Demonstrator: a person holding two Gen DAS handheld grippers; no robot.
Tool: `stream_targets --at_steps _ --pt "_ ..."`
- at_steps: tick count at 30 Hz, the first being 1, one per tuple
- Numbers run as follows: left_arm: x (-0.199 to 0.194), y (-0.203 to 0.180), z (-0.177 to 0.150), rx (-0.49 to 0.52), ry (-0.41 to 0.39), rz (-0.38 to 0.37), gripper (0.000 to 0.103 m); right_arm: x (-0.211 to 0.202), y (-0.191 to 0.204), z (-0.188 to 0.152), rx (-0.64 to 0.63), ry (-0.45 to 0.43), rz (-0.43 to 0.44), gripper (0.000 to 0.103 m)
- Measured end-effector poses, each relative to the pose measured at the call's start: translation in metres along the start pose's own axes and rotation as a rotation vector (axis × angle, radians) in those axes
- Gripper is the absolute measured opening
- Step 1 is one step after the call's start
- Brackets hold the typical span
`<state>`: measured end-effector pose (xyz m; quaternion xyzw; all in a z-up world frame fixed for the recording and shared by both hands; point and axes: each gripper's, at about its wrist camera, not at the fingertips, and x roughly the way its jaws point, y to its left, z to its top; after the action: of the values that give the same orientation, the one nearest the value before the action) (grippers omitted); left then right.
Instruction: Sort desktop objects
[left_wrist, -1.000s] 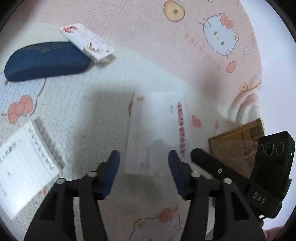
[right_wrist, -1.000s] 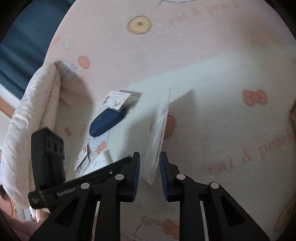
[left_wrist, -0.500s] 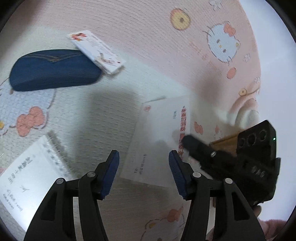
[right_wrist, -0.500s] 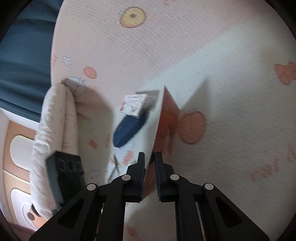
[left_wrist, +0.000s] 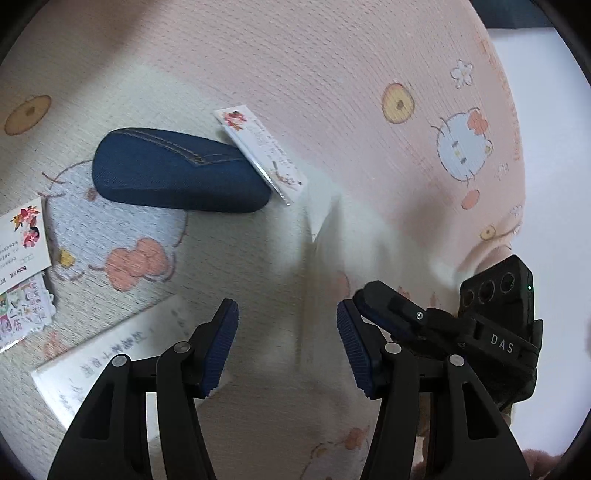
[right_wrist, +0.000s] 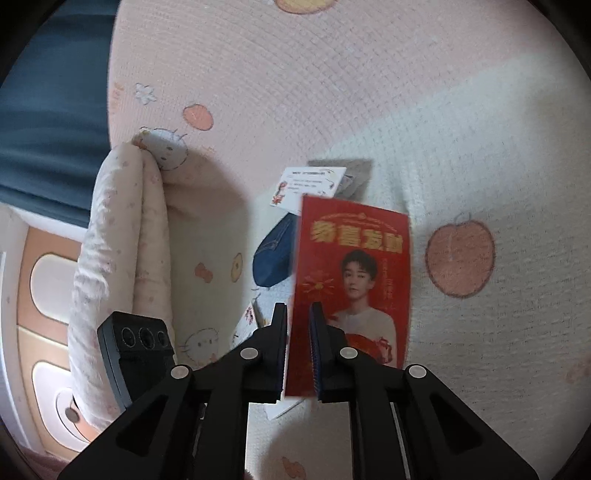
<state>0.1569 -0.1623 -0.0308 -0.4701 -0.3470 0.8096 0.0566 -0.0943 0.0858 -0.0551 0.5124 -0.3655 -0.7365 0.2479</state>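
Observation:
A red envelope (right_wrist: 351, 266) with gold lettering and a printed portrait stands upright between the pads of my right gripper (right_wrist: 298, 321). It is held clear of the mat, and the jaws are opening slightly. In the left wrist view its pale back (left_wrist: 332, 251) shows as a blurred sheet, with the right gripper's fingers (left_wrist: 391, 306) on its lower right edge. My left gripper (left_wrist: 287, 347) hangs open just in front of it with nothing between its blue pads. A denim glasses case (left_wrist: 177, 177) lies at the back left, with a white flowered card (left_wrist: 262, 151) leaning on it.
A spiral notepad (left_wrist: 122, 354) lies under the left finger. A flowered card (left_wrist: 22, 236) and a sticker sheet (left_wrist: 22, 314) sit at the far left. A rolled edge of the pink cartoon mat (right_wrist: 118, 258) rises on the left of the right wrist view.
The envelope has swung from edge-on to showing its red front in the right wrist view. The right jaws narrowed onto it. Both hands have shifted; the glasses case sits nearer the left view's centre.

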Motion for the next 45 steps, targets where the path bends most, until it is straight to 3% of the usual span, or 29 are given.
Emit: stream_targets --at_steps 2,4,6,8,10,21,23,25,28,35,40,45 --pt "0.005 0.006 0.003 -0.028 0.026 -0.004 0.06 -0.001 -0.006 0.002 0.021 0.004 -0.021 0.02" --pt "0.009 0.011 0.006 -0.043 0.035 -0.013 0.06 -0.003 -0.008 0.004 0.035 -0.013 -0.027 0.034" --pt "0.012 0.013 0.008 -0.047 0.037 -0.003 0.06 -0.007 -0.007 0.004 0.013 -0.046 -0.106 0.037" --pt "0.016 0.016 0.01 -0.041 0.04 0.009 0.06 -0.005 -0.006 0.005 -0.028 -0.049 -0.199 0.037" --pt "0.02 0.018 0.011 -0.04 0.04 0.018 0.06 -0.001 -0.007 0.004 -0.047 -0.041 -0.238 0.037" --pt "0.039 0.028 0.021 -0.021 0.055 0.03 0.059 0.022 -0.037 -0.001 -0.006 0.022 -0.277 0.038" --pt "0.04 0.025 0.019 0.003 0.058 0.042 0.054 0.022 -0.038 -0.001 -0.001 0.016 -0.27 0.038" --pt "0.042 0.021 0.017 0.027 0.068 0.052 0.032 0.021 -0.039 -0.002 -0.009 0.013 -0.266 0.038" --pt "0.049 0.018 0.014 0.056 0.083 0.083 0.023 0.023 -0.036 -0.003 -0.024 0.005 -0.268 0.038" --pt "0.052 0.011 0.009 0.094 0.078 0.089 0.021 0.031 -0.03 -0.004 -0.052 0.004 -0.266 0.037" --pt "0.049 0.009 0.011 0.104 0.066 0.1 0.021 0.028 -0.027 -0.006 -0.077 -0.01 -0.305 0.019" --pt "0.041 -0.014 0.014 0.184 0.041 0.108 0.02 0.012 -0.017 -0.006 -0.094 -0.052 -0.306 0.017"
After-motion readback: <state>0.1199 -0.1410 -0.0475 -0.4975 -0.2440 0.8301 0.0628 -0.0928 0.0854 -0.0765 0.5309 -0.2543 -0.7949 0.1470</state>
